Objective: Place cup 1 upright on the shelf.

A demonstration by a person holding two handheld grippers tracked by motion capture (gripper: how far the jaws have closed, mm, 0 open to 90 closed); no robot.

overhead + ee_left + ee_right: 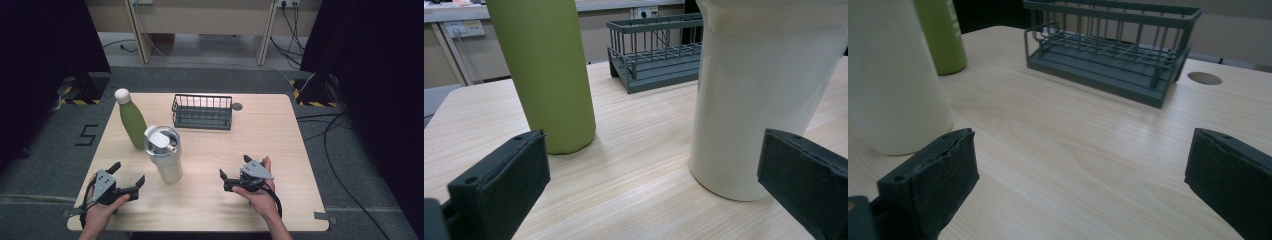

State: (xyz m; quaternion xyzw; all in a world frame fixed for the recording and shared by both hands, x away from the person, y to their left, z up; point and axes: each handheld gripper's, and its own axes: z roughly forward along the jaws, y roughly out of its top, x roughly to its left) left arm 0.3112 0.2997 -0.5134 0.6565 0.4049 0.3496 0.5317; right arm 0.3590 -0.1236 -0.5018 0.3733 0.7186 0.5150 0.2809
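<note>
Both grippers, left (pixel 128 179) and right (pixel 235 166), rest released on the counter (pixel 280 145); the bottle's (pixel 941 35) white lettering is unreadable.

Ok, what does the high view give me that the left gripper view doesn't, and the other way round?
High view alone: the green bottle's white cap, the cream tumbler's lid, the right gripper and the left gripper, both open, on the table. Left gripper view alone: a close, low look at the bottle's base and the tumbler's base standing on the wood, apart. Both: green bottle, cream tumbler, grey wire basket.
</note>
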